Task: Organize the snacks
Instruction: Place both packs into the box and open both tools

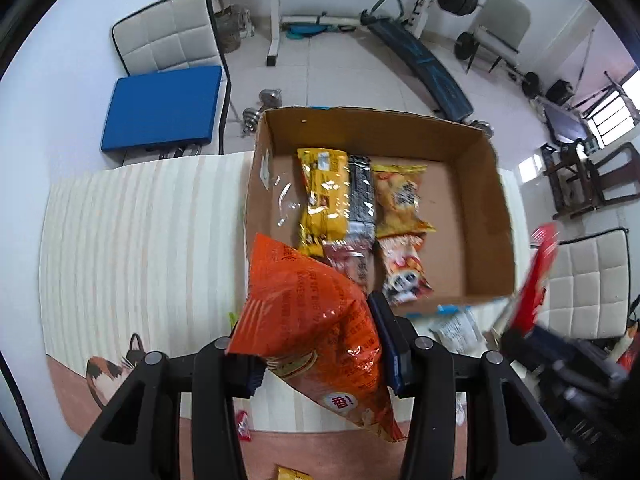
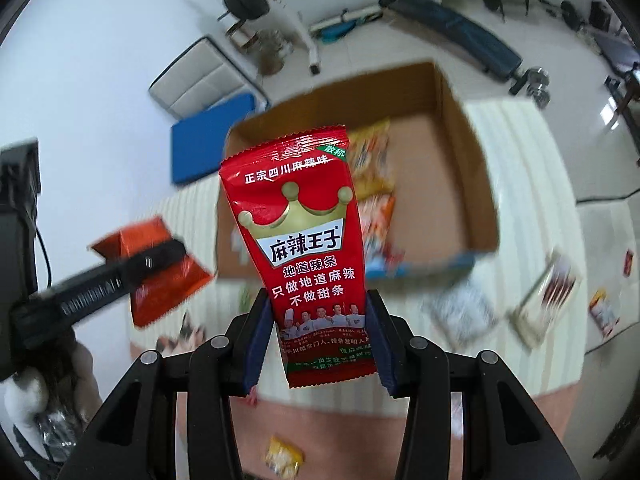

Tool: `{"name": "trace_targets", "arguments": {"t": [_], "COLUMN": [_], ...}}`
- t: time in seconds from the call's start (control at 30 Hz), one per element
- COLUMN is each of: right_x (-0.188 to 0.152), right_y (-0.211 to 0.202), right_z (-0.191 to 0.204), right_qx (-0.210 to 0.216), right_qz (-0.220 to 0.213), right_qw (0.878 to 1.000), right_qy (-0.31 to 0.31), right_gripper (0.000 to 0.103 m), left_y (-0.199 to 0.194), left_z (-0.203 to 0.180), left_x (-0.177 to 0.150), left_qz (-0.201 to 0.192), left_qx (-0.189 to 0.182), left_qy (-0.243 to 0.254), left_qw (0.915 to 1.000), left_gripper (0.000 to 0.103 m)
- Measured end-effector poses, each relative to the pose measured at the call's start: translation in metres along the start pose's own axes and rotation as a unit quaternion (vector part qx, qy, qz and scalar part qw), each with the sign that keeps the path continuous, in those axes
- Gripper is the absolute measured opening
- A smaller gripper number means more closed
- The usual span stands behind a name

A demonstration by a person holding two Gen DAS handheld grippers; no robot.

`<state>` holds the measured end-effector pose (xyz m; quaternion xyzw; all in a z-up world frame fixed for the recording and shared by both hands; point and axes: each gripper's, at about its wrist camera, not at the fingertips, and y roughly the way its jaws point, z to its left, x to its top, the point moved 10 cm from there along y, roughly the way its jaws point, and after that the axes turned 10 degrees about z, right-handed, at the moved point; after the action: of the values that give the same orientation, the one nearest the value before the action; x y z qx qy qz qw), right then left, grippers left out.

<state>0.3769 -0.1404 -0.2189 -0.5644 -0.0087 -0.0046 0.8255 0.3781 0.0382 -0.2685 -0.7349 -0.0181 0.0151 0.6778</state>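
Between the left jaws an orange packet (image 1: 316, 312) is showing dark print; between the right jaws a red packet (image 2: 304, 240) is showing a gold crown and white lettering. Beyond both jaws, a brown cardboard box (image 1: 486, 200) is sitting on a cream-striped tablecloth (image 1: 140, 240).

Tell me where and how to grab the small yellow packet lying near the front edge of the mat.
Take the small yellow packet across its short width, coming straight down from above. It seems to lie flat and apart from other snacks, so a top pinch suits; both tongs are full now.
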Motion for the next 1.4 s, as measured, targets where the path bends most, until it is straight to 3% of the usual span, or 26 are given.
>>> {"name": "trace_targets", "arguments": {"t": [0.2, 0.37, 0.63, 0.7, 0.73, 0.77, 0.8, 0.87, 1.2, 1.4], "right_x": [0.061, 0.088, 0.082, 0.074, 0.07, 0.07, 0.069, 0.068, 0.064, 0.059], "right_y": [0.046, 0.094, 0.148, 0.16, 0.165, 0.169, 0.17, 0.172, 0.152, 0.115], "right_z": [-0.026, -0.052, -0.081, -0.087, -0.088, -0.088, -0.085, -0.082, -0.057, -0.048], "right_qx": [-0.039, -0.065, -0.092, -0.098, -0.094, -0.087, -0.084, -0.096, -0.111, -0.118], "right_qz": [0.017, 0.044, 0.079, 0.105, 0.116, 0.118, 0.119, 0.121, 0.09, 0.044], "right_qw": [0.999, 0.995, 0.99, 0.986, 0.985, 0.986, 0.986, 0.986, 0.99, 0.992], "right_qy": [0.034, 0.057, 0.075, 0.078, 0.082, 0.083, 0.08, 0.064, 0.018, -0.013], "right_gripper": [0.048, 0.048, 0.049, 0.056, 0.064, 0.085, 0.092, 0.092, 0.093, 0.095], "left_y": [0.059, 0.107, 0.142, 0.146, 0.147, 0.147, 0.145, 0.142, 0.109, 0.067], "left_z": [0.014, 0.021, 0.025, 0.024, 0.025, 0.027, 0.027, 0.029, 0.018, 0.014], "left_x": [0.026, 0.03, 0.029, 0.028, 0.029, 0.03, 0.032, 0.035, 0.034, 0.041], "left_qz": [0.072, 0.122, 0.157, 0.164, 0.164, 0.16, 0.155, 0.149, 0.113, 0.029], "left_qx": [0.013, 0.029, 0.037, 0.026, 0.024, 0.025, 0.025, 0.021, 0.012, 0.02], "left_qy": [-0.013, -0.018, -0.025, -0.028, -0.032, -0.037, -0.038, -0.041, -0.038, -0.038], "left_qw": [0.9973, 0.9919, 0.9866, 0.9858, 0.9857, 0.9861, 0.9869, 0.9878, 0.9928, 0.9987], "left_gripper": [0.043, 0.043, 0.045, 0.046, 0.048, 0.051, 0.061, 0.077, 0.084, 0.084]}}
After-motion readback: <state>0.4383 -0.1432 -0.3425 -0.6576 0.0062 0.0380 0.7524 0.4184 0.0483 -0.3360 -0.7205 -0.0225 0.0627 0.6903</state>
